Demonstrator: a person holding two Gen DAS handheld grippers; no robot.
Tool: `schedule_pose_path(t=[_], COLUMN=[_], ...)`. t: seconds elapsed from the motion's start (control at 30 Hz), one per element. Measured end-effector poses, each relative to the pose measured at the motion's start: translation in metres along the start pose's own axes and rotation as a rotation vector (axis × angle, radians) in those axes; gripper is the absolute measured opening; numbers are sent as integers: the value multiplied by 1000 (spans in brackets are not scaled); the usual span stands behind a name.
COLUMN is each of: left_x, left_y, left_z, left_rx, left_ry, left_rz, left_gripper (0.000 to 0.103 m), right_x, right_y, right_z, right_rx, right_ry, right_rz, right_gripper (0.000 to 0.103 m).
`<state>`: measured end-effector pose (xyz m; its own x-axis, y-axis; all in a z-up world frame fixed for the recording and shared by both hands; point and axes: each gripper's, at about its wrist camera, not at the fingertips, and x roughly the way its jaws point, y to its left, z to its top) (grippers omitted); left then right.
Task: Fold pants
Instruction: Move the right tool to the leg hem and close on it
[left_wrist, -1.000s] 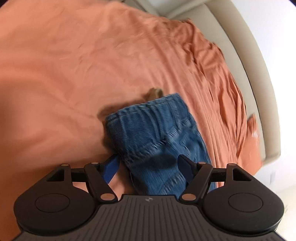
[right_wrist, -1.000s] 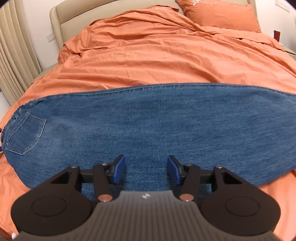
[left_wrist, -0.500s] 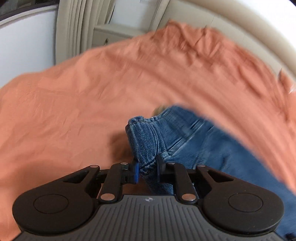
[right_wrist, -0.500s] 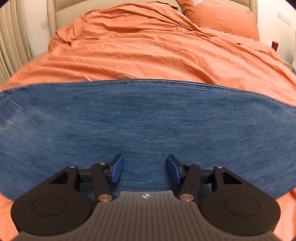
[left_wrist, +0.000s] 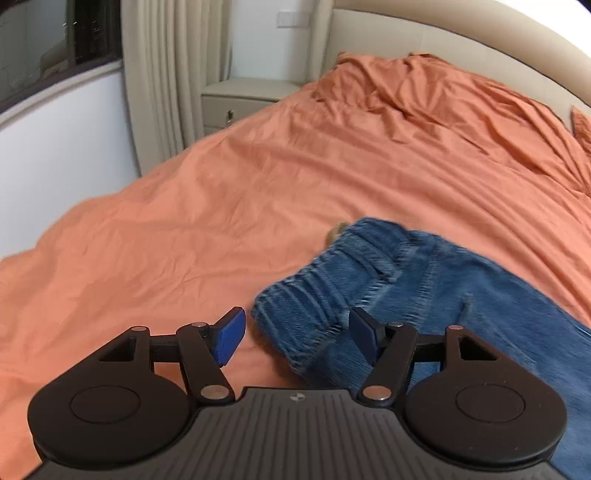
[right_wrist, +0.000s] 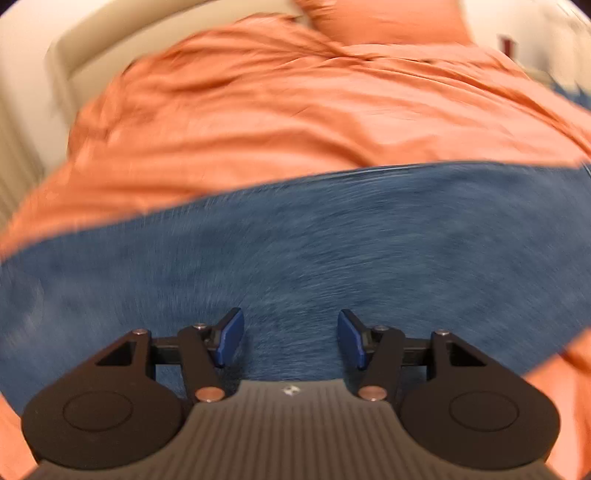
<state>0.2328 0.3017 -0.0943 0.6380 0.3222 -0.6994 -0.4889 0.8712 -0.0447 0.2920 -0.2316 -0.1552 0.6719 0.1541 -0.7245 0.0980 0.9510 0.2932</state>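
Jeans (left_wrist: 436, 280): blue denim, lying flat on the orange bedspread (left_wrist: 258, 192), near the foot of the bed.
Long axis: across the bed, parallel to the headboard (left_wrist: 461, 37); in the right wrist view a wide blue band (right_wrist: 314, 251) from edge to edge.
Waistband (left_wrist: 332, 273): bunched and gathered, pointing toward the curtain (left_wrist: 162, 74) side; legs trailing off to the right of the left wrist view.
Left hand-held gripper (left_wrist: 295, 334): spreading apart right now, blue pads clear of the cloth, waistband corner just beyond and between them, not pinched.
Right hand-held gripper (right_wrist: 290, 338): spreading a little wider, hovering over the middle of the legs, nothing clamped.
Pillow (right_wrist: 384, 18): orange, up by the headboard, well apart from the jeans.
Right wrist view: blurred, seams unreadable.
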Motion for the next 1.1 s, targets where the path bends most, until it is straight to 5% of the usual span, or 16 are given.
schedule_pose_path(t=[0.3, 0.47, 0.7, 1.03, 1.1], left_x=[-36, -32, 1, 29, 30], left_y=[-86, -150, -206, -217, -218], left_z=[-10, -30, -55, -68, -69], left_rx=[176, 301, 404, 405, 402], left_ry=[52, 93, 155, 205, 206], left_rz=[-230, -308, -284, -218, -210], left_gripper=[64, 56, 55, 53, 54], right_x=[-77, -122, -120, -57, -53], right_y=[-123, -215, -325, -378, -381], right_z=[40, 50, 44, 39, 34], right_rx=[359, 443, 617, 751, 774], right_ry=[-37, -97, -96, -100, -98], right_rz=[16, -63, -63, 21, 15], right_gripper=[46, 45, 40, 27, 16])
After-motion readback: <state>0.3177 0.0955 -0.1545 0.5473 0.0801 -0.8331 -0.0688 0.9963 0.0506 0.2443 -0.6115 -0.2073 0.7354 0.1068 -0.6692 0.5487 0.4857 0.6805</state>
